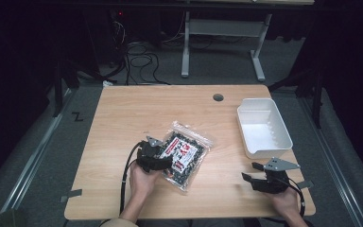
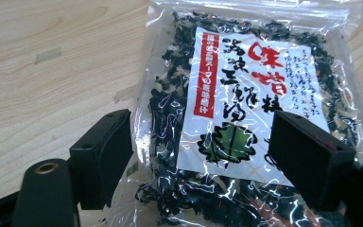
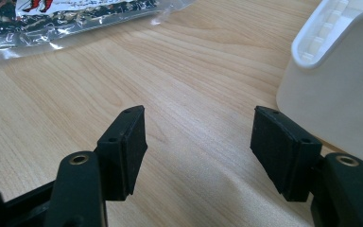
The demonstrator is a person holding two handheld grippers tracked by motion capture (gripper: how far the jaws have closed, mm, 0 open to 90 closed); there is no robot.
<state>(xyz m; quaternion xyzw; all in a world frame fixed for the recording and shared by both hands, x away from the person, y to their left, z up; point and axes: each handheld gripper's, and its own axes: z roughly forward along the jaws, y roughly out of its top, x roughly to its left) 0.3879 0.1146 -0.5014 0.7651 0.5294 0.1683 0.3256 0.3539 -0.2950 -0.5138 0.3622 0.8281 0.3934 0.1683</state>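
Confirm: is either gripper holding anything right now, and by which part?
Nothing held. The left gripper is open, its fingers straddling the near end of the seaweed packet. The right gripper is open over bare table.

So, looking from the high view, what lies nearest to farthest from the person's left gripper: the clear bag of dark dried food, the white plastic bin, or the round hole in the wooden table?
1. Clear bag of dark dried food: right at the left gripper, mid-table.
2. Round hole: farther, near the far edge.
3. White plastic bin: farthest, at the right side.
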